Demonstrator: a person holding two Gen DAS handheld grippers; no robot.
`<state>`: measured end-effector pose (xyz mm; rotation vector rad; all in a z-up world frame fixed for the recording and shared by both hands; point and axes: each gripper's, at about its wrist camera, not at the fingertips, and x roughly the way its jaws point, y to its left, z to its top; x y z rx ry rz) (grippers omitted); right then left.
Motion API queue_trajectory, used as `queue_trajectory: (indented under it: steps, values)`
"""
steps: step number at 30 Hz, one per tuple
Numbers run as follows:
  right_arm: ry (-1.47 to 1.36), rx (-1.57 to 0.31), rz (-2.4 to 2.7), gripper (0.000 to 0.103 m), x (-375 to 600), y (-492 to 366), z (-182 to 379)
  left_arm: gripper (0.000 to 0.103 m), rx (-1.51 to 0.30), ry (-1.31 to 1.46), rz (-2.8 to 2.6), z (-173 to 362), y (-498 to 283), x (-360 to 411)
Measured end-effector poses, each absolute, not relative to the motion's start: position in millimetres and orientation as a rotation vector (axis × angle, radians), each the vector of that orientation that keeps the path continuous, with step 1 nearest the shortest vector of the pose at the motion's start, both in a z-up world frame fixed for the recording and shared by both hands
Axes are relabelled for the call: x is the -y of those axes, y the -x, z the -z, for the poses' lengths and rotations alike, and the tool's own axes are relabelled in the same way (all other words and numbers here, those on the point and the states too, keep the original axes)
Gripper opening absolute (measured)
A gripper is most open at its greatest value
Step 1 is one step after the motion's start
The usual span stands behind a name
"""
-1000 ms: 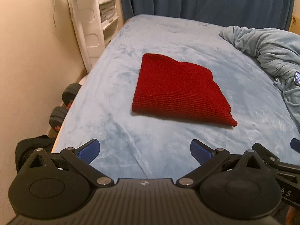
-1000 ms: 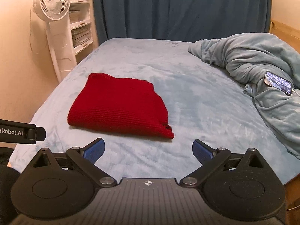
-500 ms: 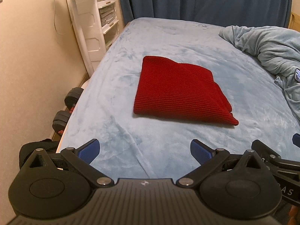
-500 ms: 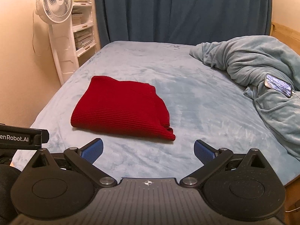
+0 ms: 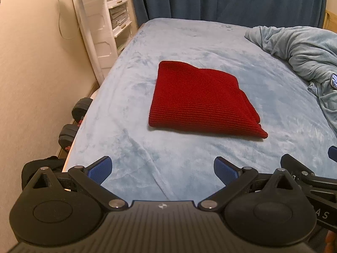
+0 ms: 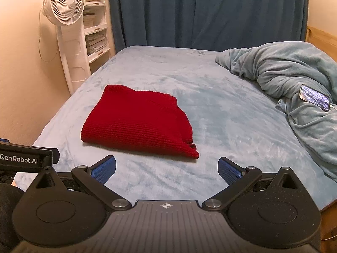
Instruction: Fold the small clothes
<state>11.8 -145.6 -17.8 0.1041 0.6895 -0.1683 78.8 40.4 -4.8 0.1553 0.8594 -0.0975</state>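
A red knitted garment lies folded into a flat rectangle on the pale blue bed sheet; the right wrist view shows the same garment left of centre. My left gripper hangs open over the near edge of the bed, well short of the garment, with nothing between its blue pads. My right gripper is also open and empty, a short way in front of the garment's near right corner. Part of the right gripper shows at the left view's right edge.
A crumpled blue blanket is heaped on the bed's right side with a phone lying on it. A white fan and shelves stand at the left beside the wall. Dumbbells lie on the floor. A dark curtain hangs behind.
Both grippers have drawn back and risen slightly from the bed, still open. The folded red garment has not moved.
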Motion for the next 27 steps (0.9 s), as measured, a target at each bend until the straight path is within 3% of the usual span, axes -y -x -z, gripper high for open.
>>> queue_trajectory:
  steps: [27]
  values:
    - [-0.095, -0.69, 0.154, 0.102, 141.3, -14.3, 17.9, 0.103, -0.859, -0.171, 0.076, 4.8, -77.0, -38.8]
